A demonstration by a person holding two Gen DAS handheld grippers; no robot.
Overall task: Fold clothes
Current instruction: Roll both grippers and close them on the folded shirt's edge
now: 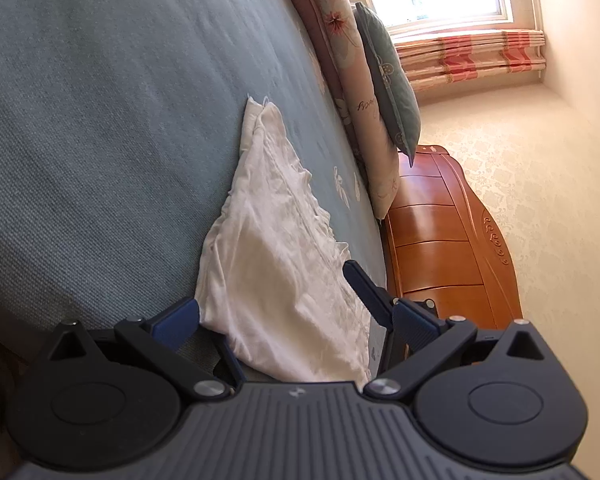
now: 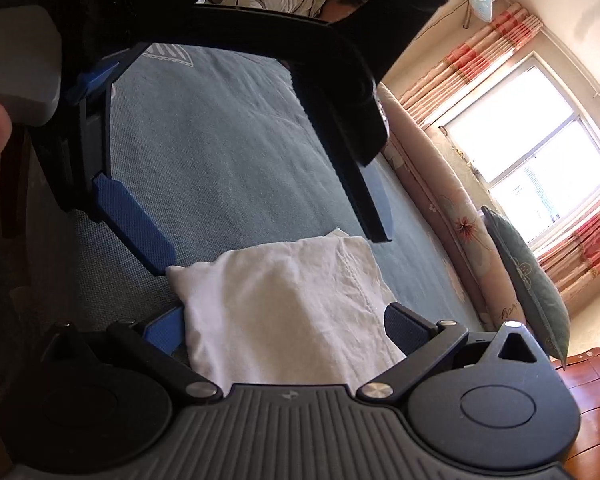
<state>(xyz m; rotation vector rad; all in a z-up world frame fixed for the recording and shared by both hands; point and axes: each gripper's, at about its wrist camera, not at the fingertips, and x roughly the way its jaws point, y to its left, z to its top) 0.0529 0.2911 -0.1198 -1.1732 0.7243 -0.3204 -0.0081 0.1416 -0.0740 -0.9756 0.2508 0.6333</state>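
A white garment (image 1: 276, 248) lies folded into a narrow bundle on the blue-grey bed cover (image 1: 100, 120). My left gripper (image 1: 276, 296) is open, its fingers spread either side of the bundle's near end. In the right wrist view the same white garment (image 2: 284, 312) lies between the spread fingers of my right gripper (image 2: 288, 316), which is open too. The left gripper (image 2: 260, 236) shows there from the opposite side, open above the far end of the cloth. Neither gripper visibly pinches the fabric.
A floral pink bolster (image 1: 340, 40) and a teal cushion (image 1: 388, 76) lie at the head of the bed. A wooden headboard (image 1: 440, 248) stands beyond. A window (image 2: 532, 136) with striped curtains is at the far wall.
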